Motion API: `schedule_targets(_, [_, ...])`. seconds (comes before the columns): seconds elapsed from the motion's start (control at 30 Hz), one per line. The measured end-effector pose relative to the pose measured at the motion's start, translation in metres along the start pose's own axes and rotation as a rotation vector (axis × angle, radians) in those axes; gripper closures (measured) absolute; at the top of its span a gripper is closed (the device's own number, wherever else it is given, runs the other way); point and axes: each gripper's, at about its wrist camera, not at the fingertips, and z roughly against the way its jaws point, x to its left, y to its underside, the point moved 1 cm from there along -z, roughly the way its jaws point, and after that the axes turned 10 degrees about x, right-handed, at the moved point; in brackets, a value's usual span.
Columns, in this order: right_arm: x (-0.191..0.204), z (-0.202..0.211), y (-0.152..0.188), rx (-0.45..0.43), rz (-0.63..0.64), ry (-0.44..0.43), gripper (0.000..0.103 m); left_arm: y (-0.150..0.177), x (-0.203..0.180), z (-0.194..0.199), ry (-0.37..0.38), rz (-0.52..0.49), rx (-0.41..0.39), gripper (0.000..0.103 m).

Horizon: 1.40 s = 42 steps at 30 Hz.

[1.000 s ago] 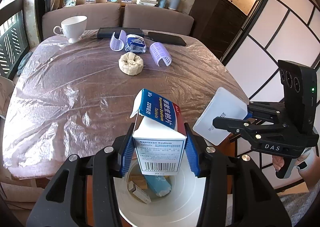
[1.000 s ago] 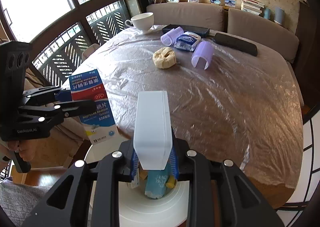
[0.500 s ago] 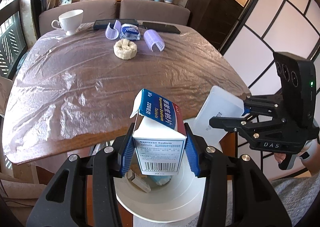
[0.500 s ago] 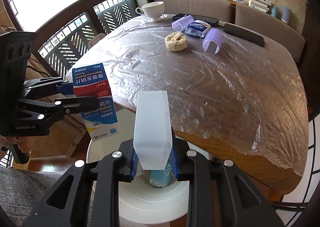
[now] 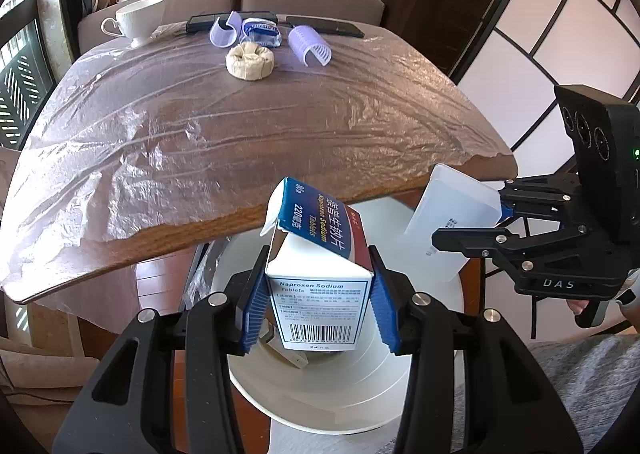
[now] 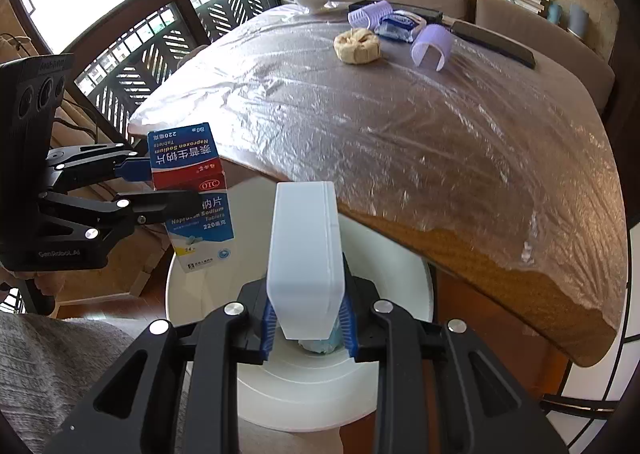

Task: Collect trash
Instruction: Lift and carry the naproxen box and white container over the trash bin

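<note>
My left gripper [image 5: 318, 308] is shut on a blue, red and white Naproxen medicine box [image 5: 320, 286] and holds it over the white trash bin [image 5: 420, 386]. The box also shows in the right wrist view [image 6: 192, 194]. My right gripper [image 6: 308, 320] is shut on a white plastic box [image 6: 306, 254], held over the same bin [image 6: 304, 394]. That white box shows in the left wrist view [image 5: 452, 226] at the right. Several scraps lie in the bin's bottom.
The plastic-covered wooden table [image 5: 240, 126] stands beyond the bin. On its far side lie a beige crumpled wad [image 5: 250, 61], two purple hair rollers [image 5: 310, 44], a blue packet [image 5: 260, 28], a white cup [image 5: 138, 18] and two black slabs [image 5: 324, 25].
Both grippers have drawn back from the table and lowered, so the bin now lies more fully under the two held boxes. Both grips are unchanged.
</note>
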Motion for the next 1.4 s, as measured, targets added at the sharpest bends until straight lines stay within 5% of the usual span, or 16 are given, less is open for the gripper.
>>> schedule_targets(1.4, [-0.004, -0.078, 0.022, 0.179, 0.024, 0.016, 0.077, 0.023, 0.001, -0.085, -0.109, -0.184, 0.207, 0.056])
